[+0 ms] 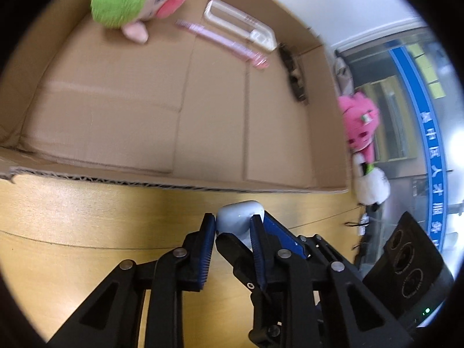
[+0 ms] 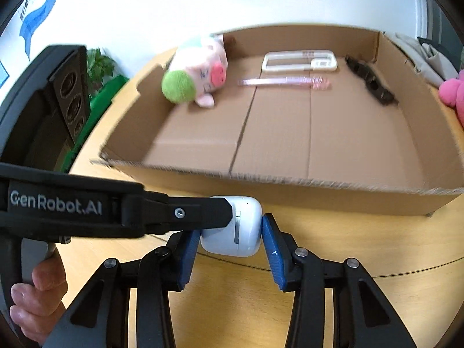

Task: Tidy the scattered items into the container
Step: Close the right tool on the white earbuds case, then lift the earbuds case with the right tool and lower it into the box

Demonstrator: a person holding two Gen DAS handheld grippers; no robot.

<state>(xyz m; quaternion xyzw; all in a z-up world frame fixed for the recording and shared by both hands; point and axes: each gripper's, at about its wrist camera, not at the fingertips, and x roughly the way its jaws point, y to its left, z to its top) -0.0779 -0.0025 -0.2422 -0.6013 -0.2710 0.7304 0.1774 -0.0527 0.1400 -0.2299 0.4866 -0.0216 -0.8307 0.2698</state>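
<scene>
A wooden worktop point(image 2: 348, 249) carries a shallow cardboard box point(image 2: 290, 188), open at the top. Inside the box, at its far left corner, lies a plush pig with a green ball point(image 2: 197, 78); along its far wall rests a clear plastic case point(image 2: 300, 61), with a pink comb point(image 2: 284, 82) just before it. Outside the box, just before its near wall, a white earbud case point(image 2: 235, 229) is pinched by both claws: the right claw point(image 2: 232, 240) across its width, the left claw point(image 1: 233, 226) across its thinner sides.
</scene>
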